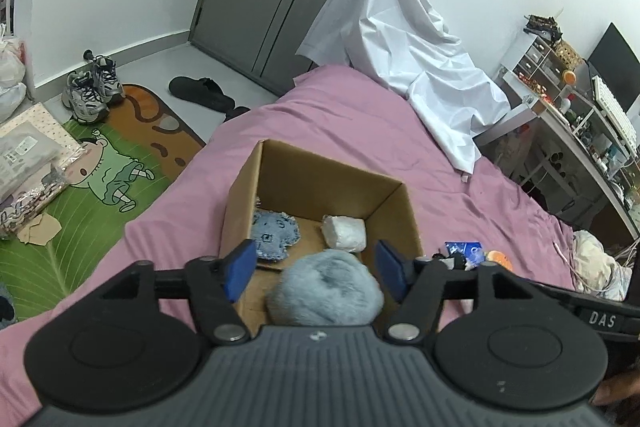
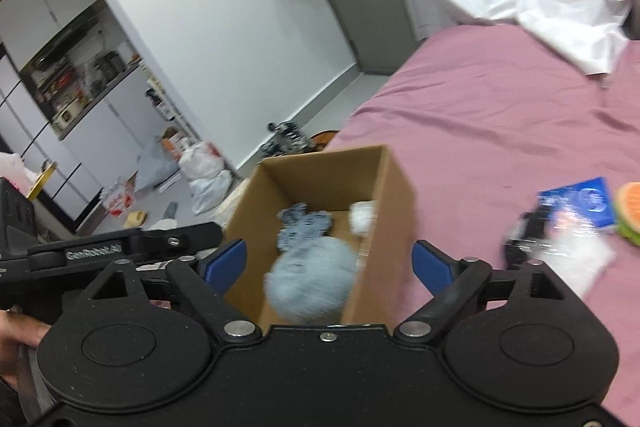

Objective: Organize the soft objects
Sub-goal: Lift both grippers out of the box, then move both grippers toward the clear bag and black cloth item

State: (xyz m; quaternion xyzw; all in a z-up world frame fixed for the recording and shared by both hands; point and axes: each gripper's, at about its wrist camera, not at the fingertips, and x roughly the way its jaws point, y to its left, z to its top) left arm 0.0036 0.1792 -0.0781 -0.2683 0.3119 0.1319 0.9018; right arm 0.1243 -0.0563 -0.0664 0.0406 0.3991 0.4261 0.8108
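Both my grippers hang over the cardboard box on the pink bed, jaws spread wide: the left gripper and right gripper grip nothing. Just below them a fluffy grey-blue ball sits at the box's near end. Farther in lie a blue denim patch and a white wad. Beyond, a white sheet drapes the bed's far edge.
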